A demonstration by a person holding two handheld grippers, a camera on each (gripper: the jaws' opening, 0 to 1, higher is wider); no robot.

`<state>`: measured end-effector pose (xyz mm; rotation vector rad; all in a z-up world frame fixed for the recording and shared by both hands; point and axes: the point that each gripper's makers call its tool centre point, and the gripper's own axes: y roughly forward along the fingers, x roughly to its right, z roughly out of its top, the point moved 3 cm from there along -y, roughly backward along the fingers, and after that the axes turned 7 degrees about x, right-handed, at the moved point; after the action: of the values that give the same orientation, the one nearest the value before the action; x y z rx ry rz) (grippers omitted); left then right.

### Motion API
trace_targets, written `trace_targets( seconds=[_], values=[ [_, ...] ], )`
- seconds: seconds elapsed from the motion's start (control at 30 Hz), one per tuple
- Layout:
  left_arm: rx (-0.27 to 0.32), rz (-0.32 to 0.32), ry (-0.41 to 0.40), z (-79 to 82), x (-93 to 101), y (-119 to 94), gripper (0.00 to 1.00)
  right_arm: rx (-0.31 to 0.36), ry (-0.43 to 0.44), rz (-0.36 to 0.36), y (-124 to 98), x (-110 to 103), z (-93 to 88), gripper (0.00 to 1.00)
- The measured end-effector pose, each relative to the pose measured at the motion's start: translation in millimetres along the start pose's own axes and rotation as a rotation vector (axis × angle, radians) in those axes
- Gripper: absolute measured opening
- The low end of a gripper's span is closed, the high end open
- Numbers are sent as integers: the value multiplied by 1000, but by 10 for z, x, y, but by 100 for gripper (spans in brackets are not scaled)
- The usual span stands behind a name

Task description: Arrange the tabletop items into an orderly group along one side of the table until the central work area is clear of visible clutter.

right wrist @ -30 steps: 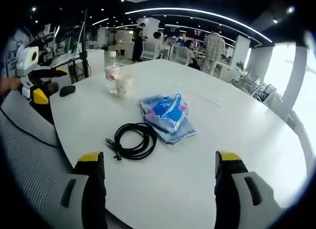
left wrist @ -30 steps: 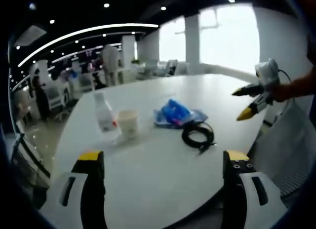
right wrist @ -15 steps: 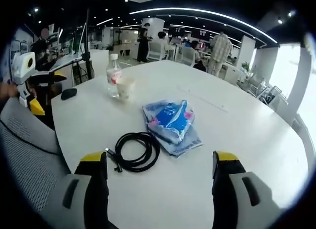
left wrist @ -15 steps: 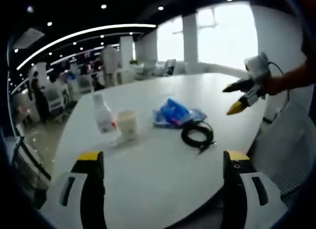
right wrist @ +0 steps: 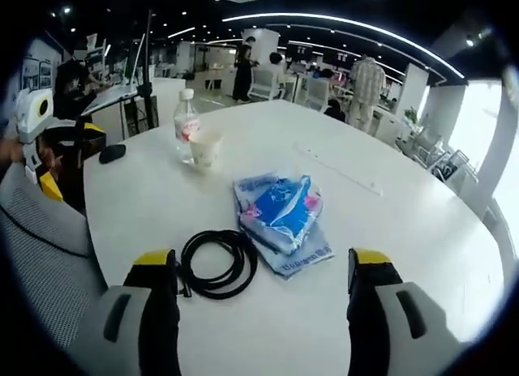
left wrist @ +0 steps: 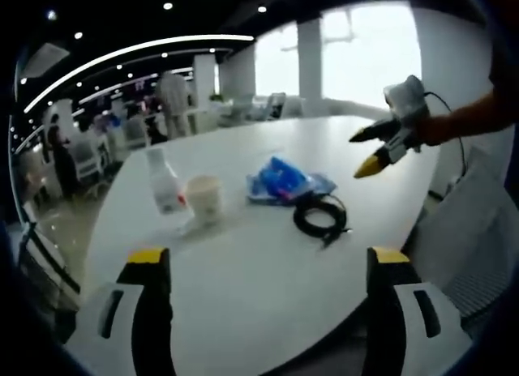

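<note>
White and rounded, the tabletop stands in an open-plan office lit by ceiling strips and bright windows.

In the right gripper view the right claw is released, its yellow-tipped black jaws wide apart and holding nothing, low over the near edge. Just beyond its left jaw lies a coiled black cable. Touching the coil's far right side is a blue plastic packet lying on a flat pale-blue pouch. Farther off to the left, a white paper cup stands upright just beside a clear plastic bottle with a red label. A small dark object lies near the far left edge; I cannot tell what it is.

In the left gripper view the left claw is likewise released and empty near the tabletop edge. Beyond it the cup and bottle stand left, the packet and cable right. At far right a hand holds the right claw above the tabletop, jaws parted.
</note>
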<state>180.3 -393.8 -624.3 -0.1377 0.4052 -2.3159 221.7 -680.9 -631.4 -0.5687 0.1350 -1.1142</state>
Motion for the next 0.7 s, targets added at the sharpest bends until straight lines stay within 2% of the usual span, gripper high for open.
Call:
trace_targets(
  seconds=[0.43, 0.7],
  values=[
    [-12, -12, 8, -8, 20, 8, 95, -21, 0, 18, 195, 141, 111, 84],
    [-25, -19, 14, -37, 22, 20, 94, -22, 9, 25, 306, 154, 138, 81]
  ],
)
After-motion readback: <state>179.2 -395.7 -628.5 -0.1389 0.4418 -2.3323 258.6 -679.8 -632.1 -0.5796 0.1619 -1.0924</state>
